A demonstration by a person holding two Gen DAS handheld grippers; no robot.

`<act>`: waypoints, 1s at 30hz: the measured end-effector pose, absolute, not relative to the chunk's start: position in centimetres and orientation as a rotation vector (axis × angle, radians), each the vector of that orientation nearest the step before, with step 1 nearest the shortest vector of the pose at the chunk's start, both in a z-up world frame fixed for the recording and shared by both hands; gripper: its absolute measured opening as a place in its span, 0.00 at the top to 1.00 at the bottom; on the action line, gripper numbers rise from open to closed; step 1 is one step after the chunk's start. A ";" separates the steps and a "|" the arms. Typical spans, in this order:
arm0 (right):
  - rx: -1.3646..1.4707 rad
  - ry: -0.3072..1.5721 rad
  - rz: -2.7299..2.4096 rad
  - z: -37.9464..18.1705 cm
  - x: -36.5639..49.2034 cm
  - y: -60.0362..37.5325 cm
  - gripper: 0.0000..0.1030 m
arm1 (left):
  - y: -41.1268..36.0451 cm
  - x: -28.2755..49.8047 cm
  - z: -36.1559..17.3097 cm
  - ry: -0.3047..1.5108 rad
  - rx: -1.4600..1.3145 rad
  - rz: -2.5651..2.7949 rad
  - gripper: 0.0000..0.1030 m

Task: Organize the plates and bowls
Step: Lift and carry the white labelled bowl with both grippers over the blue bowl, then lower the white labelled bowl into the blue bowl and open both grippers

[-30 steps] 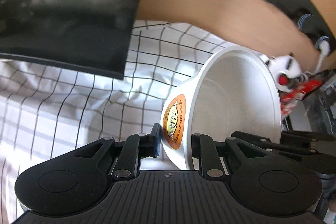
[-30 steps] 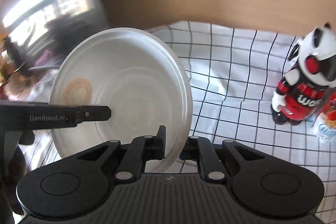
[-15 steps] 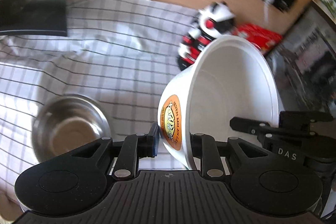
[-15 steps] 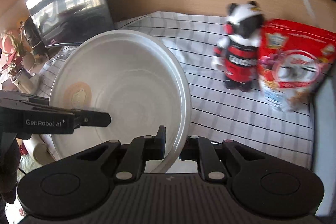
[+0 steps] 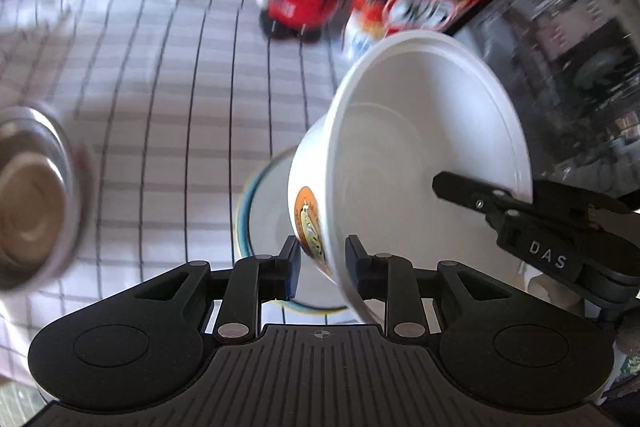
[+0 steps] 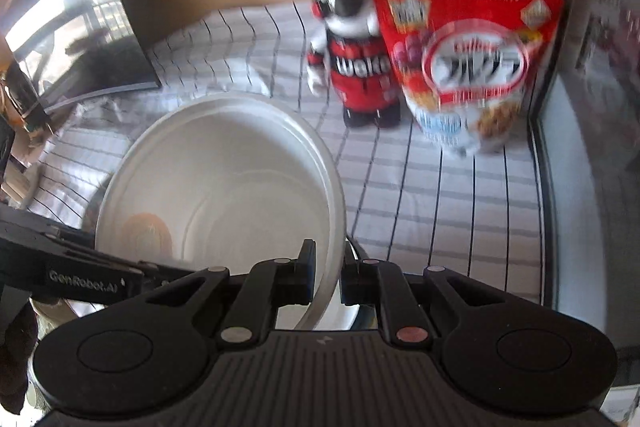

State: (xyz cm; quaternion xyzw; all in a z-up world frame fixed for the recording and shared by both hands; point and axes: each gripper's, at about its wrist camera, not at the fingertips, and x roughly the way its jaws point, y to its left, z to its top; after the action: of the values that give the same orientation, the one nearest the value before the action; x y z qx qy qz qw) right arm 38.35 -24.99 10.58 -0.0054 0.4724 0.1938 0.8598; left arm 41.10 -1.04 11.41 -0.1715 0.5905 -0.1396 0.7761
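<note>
A white bowl [image 5: 420,155] with an orange logo hangs tilted between both grippers, above a blue-rimmed white dish [image 5: 245,215] on the checked cloth. My left gripper [image 5: 322,267] has the bowl's near wall between its jaws, which are opening. Its left pad [image 5: 294,267] stands slightly off the logo side. My right gripper [image 6: 326,279] is shut on the opposite rim of the white bowl [image 6: 224,179]. The right gripper [image 5: 520,227] also shows in the left wrist view, clamped on the far rim. The left gripper's arm [image 6: 88,273] crosses the right wrist view at the lower left.
A steel bowl [image 5: 28,195] sits on the cloth at the left. A panda toy [image 6: 352,59] and a red snack bag [image 6: 472,63] stand at the back against a wooden wall. A dark glass-fronted appliance [image 5: 568,59] borders the right side, a black screen [image 6: 80,43] the back left.
Both grippers have carried the bowl across the cloth toward the toy and the bag. It now hangs over the blue-rimmed dish. The steel bowl has come into view on the left.
</note>
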 end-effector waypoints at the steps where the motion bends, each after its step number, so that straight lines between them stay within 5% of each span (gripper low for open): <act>1: -0.017 1.003 0.400 9.6 38.5 -24.8 0.89 | -1.3 41.1 10.5 1.288 -0.366 -0.302 0.74; 10: -0.014 1.075 0.357 4.9 39.1 -25.1 0.89 | -1.0 41.5 5.8 1.325 -0.414 -0.294 0.75; 30: -0.016 1.053 0.387 6.0 39.6 -24.6 0.85 | -0.4 41.3 9.6 1.212 -0.315 -0.255 0.69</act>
State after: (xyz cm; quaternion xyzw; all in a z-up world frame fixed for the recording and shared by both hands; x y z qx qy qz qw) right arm 39.56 -24.61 6.03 -0.0074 0.4994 0.1833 0.8467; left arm 41.34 -0.43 9.61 -0.1471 0.5656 -0.1188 0.8027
